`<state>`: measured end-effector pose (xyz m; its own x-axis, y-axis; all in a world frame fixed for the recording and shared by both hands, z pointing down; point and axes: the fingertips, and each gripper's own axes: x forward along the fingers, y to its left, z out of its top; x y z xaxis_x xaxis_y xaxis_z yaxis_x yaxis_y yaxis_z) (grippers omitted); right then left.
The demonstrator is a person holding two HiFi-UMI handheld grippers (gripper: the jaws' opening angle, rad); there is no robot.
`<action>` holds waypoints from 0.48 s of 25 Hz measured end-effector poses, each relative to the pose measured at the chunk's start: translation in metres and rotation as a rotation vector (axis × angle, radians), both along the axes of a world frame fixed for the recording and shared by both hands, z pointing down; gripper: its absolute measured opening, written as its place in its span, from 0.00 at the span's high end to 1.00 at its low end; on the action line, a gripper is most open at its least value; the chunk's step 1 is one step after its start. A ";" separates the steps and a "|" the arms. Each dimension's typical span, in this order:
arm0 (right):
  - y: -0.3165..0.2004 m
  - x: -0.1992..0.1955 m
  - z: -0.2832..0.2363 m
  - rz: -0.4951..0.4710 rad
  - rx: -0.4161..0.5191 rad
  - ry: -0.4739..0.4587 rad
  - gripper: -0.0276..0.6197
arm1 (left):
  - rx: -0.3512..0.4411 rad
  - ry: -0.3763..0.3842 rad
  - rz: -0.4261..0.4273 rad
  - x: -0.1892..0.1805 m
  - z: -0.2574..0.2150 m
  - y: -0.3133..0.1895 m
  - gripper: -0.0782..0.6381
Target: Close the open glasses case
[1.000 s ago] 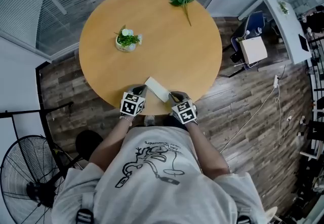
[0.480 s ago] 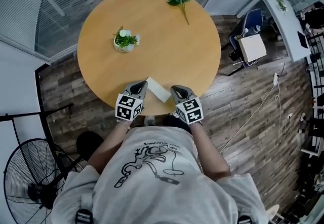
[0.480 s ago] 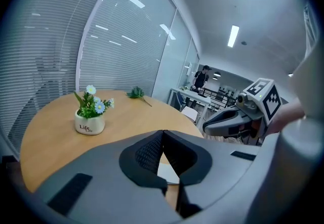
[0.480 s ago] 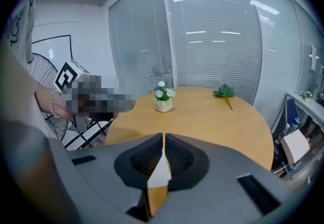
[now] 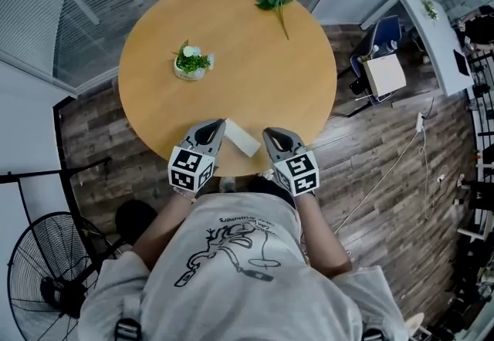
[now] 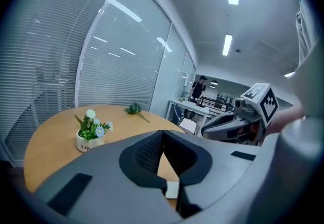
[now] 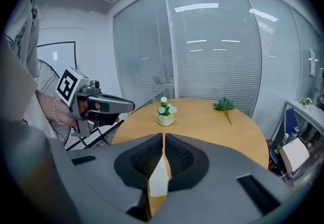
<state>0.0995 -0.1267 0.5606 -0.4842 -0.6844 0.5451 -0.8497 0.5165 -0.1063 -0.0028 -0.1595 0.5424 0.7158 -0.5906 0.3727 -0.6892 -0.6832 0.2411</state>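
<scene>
**A:** Where is the white rectangular glasses case (image 5: 241, 137)?

**B:** At six o'clock on the round tan wooden table (image 5: 255, 69), close to the rim. It lies between the left gripper (image 5: 219, 126) and the right gripper (image 5: 267, 133), and neither touches it. The left jaws are together. The right jaws have just been closing and meet at the tips, with nothing between them.

**A:** Risks?

**B:** An unlatched lid may spring open, and a stray knock could tip the case off the rim.

**A:** The room?

**B:** A white pot of flowers (image 5: 191, 63) at ten o'clock, a green leafy sprig (image 5: 274, 0) at one, a plank floor (image 5: 370, 170)

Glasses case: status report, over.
Left gripper shut, empty; right gripper shut, empty. Glasses case lies between them on table, looks closed. Flower pot well clear.
</scene>
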 end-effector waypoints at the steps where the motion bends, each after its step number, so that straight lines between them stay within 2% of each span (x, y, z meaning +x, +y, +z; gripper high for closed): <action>1: 0.001 -0.001 -0.004 -0.001 0.003 -0.007 0.92 | 0.007 0.009 0.000 0.001 -0.005 0.001 0.86; 12: 0.002 -0.005 -0.056 0.003 0.059 -0.058 0.92 | 0.075 0.082 -0.003 0.003 -0.061 0.009 0.86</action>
